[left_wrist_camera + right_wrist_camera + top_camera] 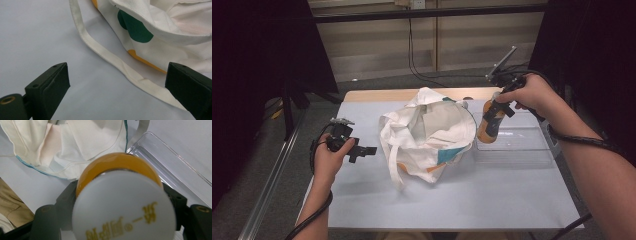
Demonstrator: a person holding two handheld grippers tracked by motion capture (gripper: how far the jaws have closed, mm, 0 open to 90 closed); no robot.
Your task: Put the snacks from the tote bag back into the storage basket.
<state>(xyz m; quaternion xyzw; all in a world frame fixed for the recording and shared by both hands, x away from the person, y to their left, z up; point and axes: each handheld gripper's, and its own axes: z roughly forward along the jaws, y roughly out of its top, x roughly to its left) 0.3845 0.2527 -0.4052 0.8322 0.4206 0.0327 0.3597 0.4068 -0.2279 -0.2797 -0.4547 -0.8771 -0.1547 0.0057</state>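
Right gripper has an orange bottle with a white cap clamped between its fingers; the fingers sit partway open, pads against the bottle's sides, cap toward the gripper camera. In the high view the bottle hangs upright, off the desk, in the gap between the open mouth of the white tote bag and the near-left corner of the clear plastic tray, just beside both. The right gripper view looks down past the bottle onto the bag's cream lining and the tray's rim. Left gripper rests low at the desk's left side, fingers spread wide with nothing between them, pointed at the bag. In the left gripper view the bag's strap lies flat on the desk, running across between the two fingers; the bag's green and yellow print is just behind it. The bag sits slumped mid-desk, mouth facing up and right.
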